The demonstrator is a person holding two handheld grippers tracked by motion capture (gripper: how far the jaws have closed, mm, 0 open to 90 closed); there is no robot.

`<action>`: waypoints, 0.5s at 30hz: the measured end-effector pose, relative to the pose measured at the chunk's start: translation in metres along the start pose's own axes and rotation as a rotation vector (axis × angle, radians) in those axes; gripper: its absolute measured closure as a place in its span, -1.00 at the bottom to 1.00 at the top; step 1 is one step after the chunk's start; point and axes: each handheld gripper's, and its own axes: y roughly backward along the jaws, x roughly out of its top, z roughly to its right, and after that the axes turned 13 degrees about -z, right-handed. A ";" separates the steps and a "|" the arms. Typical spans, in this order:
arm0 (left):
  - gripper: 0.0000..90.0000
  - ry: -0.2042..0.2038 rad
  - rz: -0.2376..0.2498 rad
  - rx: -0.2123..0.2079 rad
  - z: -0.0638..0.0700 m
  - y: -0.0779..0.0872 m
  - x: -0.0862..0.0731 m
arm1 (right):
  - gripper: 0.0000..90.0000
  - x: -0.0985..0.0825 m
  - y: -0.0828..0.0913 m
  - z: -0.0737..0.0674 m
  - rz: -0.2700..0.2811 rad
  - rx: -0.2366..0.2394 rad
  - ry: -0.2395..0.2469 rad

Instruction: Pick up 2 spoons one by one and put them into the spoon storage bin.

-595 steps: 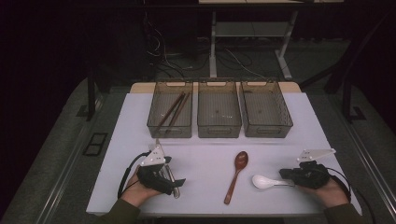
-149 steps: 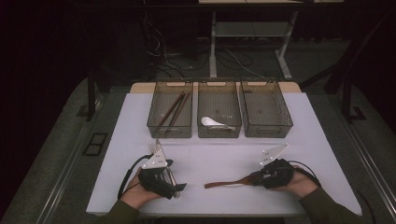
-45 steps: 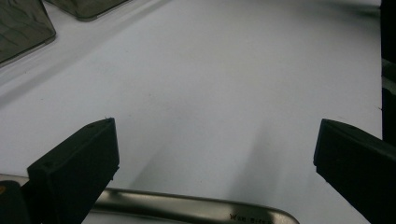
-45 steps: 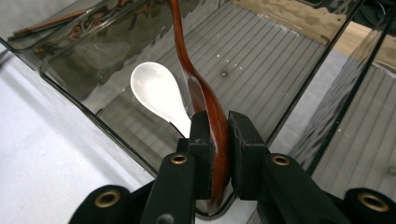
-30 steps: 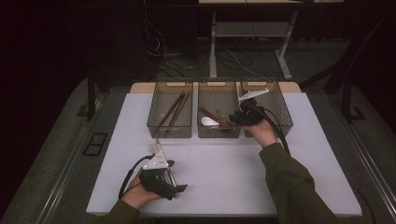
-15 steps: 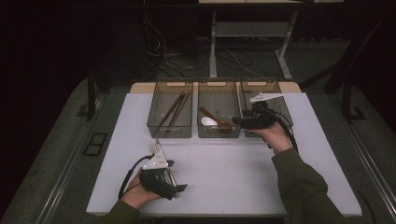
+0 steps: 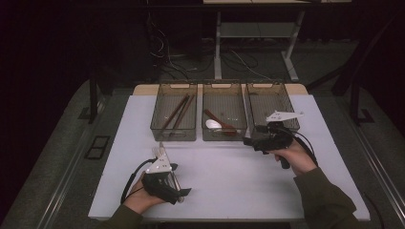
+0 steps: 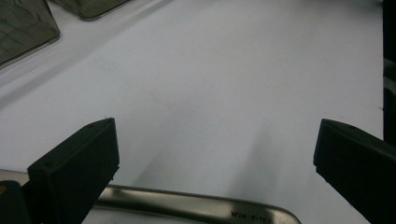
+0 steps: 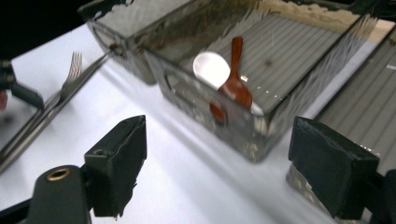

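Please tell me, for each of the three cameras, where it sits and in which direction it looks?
High view: above the person's side, looking forward and down on the table; both forearms enter from below.
Left gripper view: on the left gripper, looking across the table; its black jaws show.
Right gripper view: on the right gripper, facing the middle bin.
Shared: wooden spoon, high and right gripper views.

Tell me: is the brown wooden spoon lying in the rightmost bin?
No. The wooden spoon lies in the middle bin, across the white spoon.
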 end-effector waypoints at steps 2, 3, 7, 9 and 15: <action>-1.00 0.000 -0.002 0.001 0.000 0.000 0.000 | -0.58 -0.010 0.002 0.000 0.004 -0.003 0.004; -1.00 -0.001 0.000 0.002 0.000 0.001 0.000 | -0.59 -0.015 0.003 -0.001 0.012 0.000 -0.001; -1.00 -0.001 0.008 0.004 0.001 0.002 0.000 | -0.59 -0.036 0.007 -0.002 0.005 -0.008 0.010; -1.00 0.000 0.007 0.005 0.001 0.002 0.000 | -0.59 -0.046 0.010 -0.002 0.004 -0.009 0.020; -1.00 0.007 0.008 0.011 0.001 0.004 -0.001 | -0.60 -0.070 0.020 -0.003 0.020 -0.002 0.036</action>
